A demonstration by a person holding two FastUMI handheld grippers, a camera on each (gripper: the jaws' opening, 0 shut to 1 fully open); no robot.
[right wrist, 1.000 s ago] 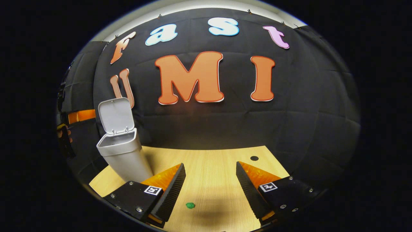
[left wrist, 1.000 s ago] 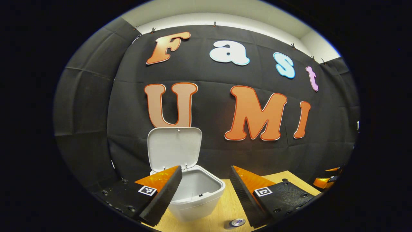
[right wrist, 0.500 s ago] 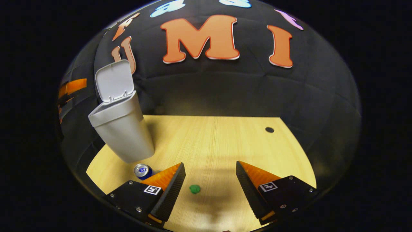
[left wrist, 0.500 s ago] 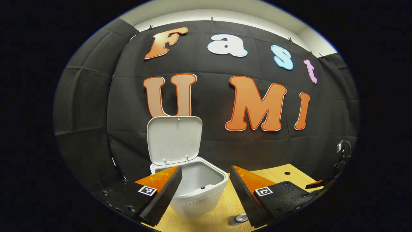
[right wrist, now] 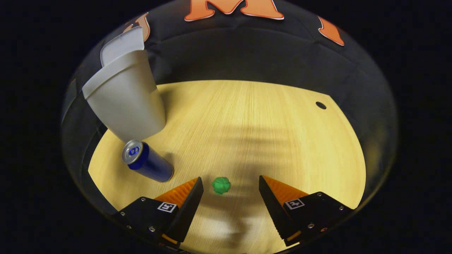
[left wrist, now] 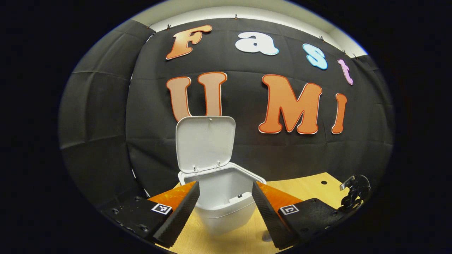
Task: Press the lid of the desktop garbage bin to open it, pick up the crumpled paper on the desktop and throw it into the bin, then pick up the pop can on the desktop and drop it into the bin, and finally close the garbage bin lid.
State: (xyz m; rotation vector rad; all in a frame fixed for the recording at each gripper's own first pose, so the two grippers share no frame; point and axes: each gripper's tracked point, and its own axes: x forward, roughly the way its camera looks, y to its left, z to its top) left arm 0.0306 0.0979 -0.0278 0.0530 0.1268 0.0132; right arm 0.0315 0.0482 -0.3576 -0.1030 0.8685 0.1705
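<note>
**Paper next, bin already open**

Bin on the desk, lid upright, mouth clear. Green paper on the desk between the spread fingers of the right gripper, nearer the left one, not yet touched. Can upright just beside the bin's base, close to that same finger. Left gripper open too, empty, facing the bin.

Best handled by shifting slightly left to centre the paper, dropping straight down until the tips nearly reach the wood, then closing gently. Worth minding: the can, easily knocked over.
</note>
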